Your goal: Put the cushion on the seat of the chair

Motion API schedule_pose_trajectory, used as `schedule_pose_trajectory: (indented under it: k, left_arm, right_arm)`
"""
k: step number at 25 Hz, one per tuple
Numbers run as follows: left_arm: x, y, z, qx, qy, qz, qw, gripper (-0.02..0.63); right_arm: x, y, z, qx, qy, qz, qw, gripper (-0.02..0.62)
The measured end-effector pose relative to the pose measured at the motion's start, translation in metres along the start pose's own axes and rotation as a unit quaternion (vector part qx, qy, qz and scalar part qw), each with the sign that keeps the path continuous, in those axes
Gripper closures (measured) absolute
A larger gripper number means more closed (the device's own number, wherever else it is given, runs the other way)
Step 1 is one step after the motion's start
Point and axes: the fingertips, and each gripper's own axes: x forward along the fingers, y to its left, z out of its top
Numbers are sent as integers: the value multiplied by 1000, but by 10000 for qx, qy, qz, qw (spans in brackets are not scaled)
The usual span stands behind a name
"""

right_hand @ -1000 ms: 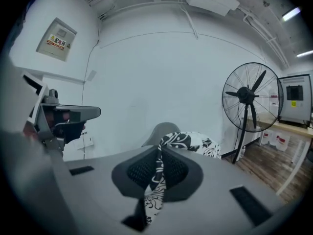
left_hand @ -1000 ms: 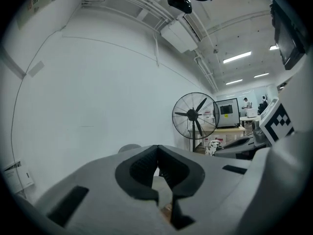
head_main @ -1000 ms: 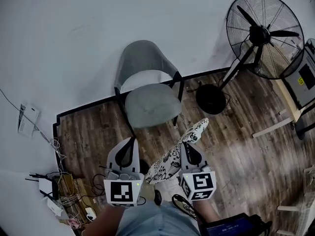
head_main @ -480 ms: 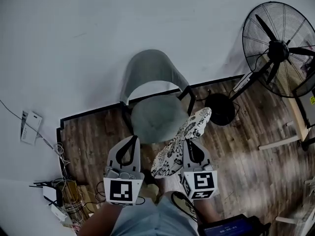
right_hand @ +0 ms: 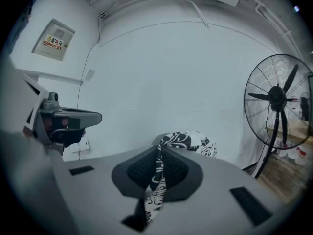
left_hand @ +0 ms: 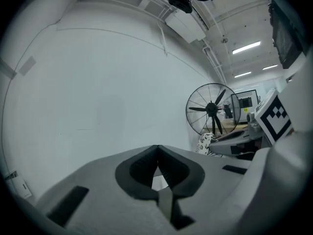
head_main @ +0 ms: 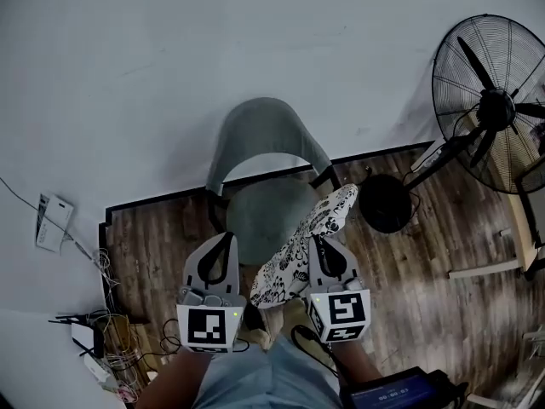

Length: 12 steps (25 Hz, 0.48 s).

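At 12 o'clock in the head view stood the grey chair [head_main: 266, 156]. Its curved backrest was toward the white wall [head_main: 170, 58], and the open front of the seat [head_main: 264, 216] faced the person. A pedestal fan [head_main: 494, 100] stood at 2 o'clock, with its round black base [head_main: 385, 203] on the wood floor [head_main: 426, 271] near the chair's right side. A cable tangle [head_main: 115, 343] with small boxes lay on the floor at 8 o'clock. A white wall plate [head_main: 49, 221] sat at 9 o'clock. Both were well apart from the chair. A dark screen [head_main: 392, 394] showed at 5 o'clock, by the person's legs.

The cushion [head_main: 300, 250] was a flat pad, white with a black floral print. It was carried edge-on and tilted, near end low at 6 o'clock and far end raised toward 1 o'clock. In the head view the far end overlapped the seat's right front edge. Couldn't tell whether it touched the seat.

The right claw [right_hand: 159, 153] was clamped on the cushion's near edge. Fabric was pinched between the pads and hung out below them, and the rest of the pad bulged past the tips. The left claw [left_hand: 156, 150] was closed tip to tip with nothing in it. It sat just beside the cushion, at the cushion's 9 o'clock.
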Motion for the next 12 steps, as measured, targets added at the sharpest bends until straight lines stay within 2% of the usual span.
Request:
schedule_pose_trajectory:
  k: [12]
  left_arm:
    - [77,13,-4,-333,208,528,9978,597]
  right_arm:
    - [90,-31,3,-181,349,696,9968,578]
